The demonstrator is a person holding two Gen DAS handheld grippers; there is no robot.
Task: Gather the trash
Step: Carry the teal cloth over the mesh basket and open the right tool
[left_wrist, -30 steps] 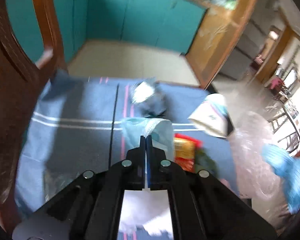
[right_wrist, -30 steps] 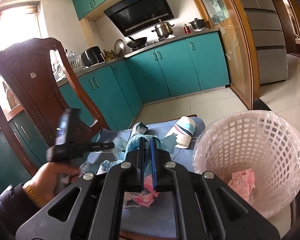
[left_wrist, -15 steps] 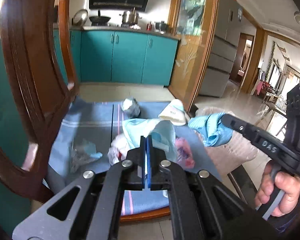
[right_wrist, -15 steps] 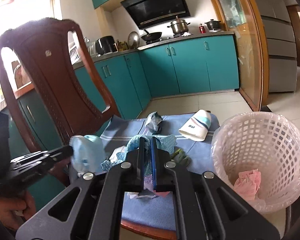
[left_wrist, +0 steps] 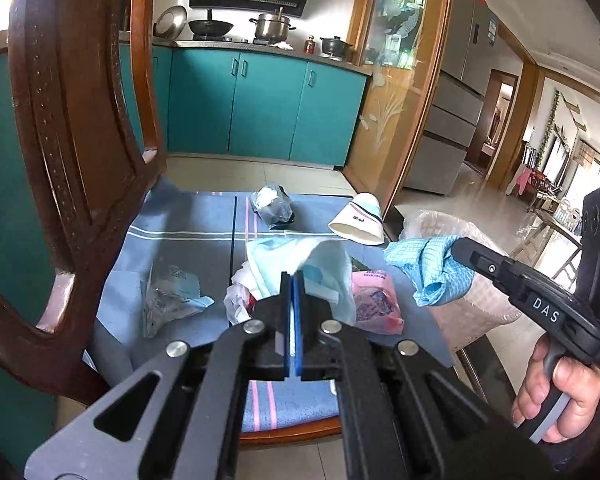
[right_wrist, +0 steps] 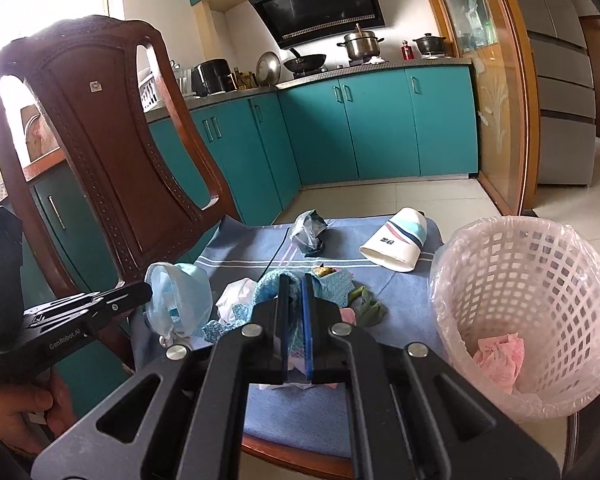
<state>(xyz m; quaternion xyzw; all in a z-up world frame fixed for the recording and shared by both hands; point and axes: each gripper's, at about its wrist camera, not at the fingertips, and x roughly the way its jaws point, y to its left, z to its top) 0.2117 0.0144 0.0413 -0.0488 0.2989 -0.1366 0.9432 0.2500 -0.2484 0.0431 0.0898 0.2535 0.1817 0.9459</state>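
My left gripper (left_wrist: 293, 277) is shut on a pale blue plastic bag (left_wrist: 324, 264) with a face mask inside, held above the chair seat. In the right wrist view the bag (right_wrist: 180, 300) hangs from that gripper (right_wrist: 149, 290) at the left. My right gripper (right_wrist: 296, 279) is shut on a blue checked cloth (right_wrist: 266, 286); the left wrist view has that cloth (left_wrist: 432, 276) dangling beside the basket (left_wrist: 480, 312). On the seat lie a paper cup (right_wrist: 396, 244), a crumpled grey wrapper (right_wrist: 310, 232), a clear wrapper (left_wrist: 168, 300), a pink packet (left_wrist: 374, 304) and white tissue (right_wrist: 234, 298).
The white lattice basket (right_wrist: 520, 300), lined with a clear bag, stands at the right of the seat with pink paper (right_wrist: 500, 356) inside. The blue striped seat cloth (left_wrist: 188, 240) covers a wooden chair whose tall back (right_wrist: 112, 140) rises at the left. Teal cabinets stand behind.
My left gripper has pulled back and up from close over the seat, taking the pale blue bag along. The right gripper with the blue cloth shifted slightly; the last half second is nearly still.
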